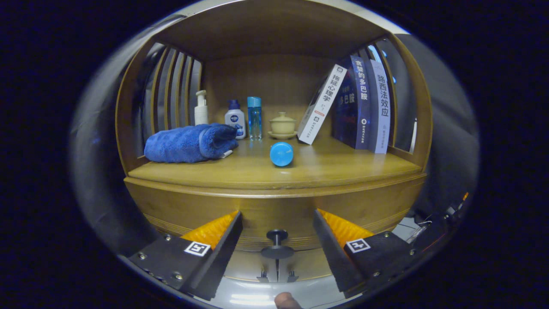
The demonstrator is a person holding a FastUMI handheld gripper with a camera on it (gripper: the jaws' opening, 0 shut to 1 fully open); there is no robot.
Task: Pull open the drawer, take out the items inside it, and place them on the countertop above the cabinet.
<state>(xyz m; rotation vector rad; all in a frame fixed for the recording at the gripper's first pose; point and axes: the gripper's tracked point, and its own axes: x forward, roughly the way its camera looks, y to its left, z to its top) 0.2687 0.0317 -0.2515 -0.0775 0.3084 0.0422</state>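
We see a rolled blue towel [188, 143], a pump bottle [200, 109], two small bottles [236, 121], a lidded teacup [282, 125], and three leaning books [356, 105] beside slatted side walls [171, 92].

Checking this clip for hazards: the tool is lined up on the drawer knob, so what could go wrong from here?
1. The open tool brackets the small black knob without touching it; closing off-centre could slip.
2. The blue bottle lies on its side on the countertop, so a jerky pull might roll it off.
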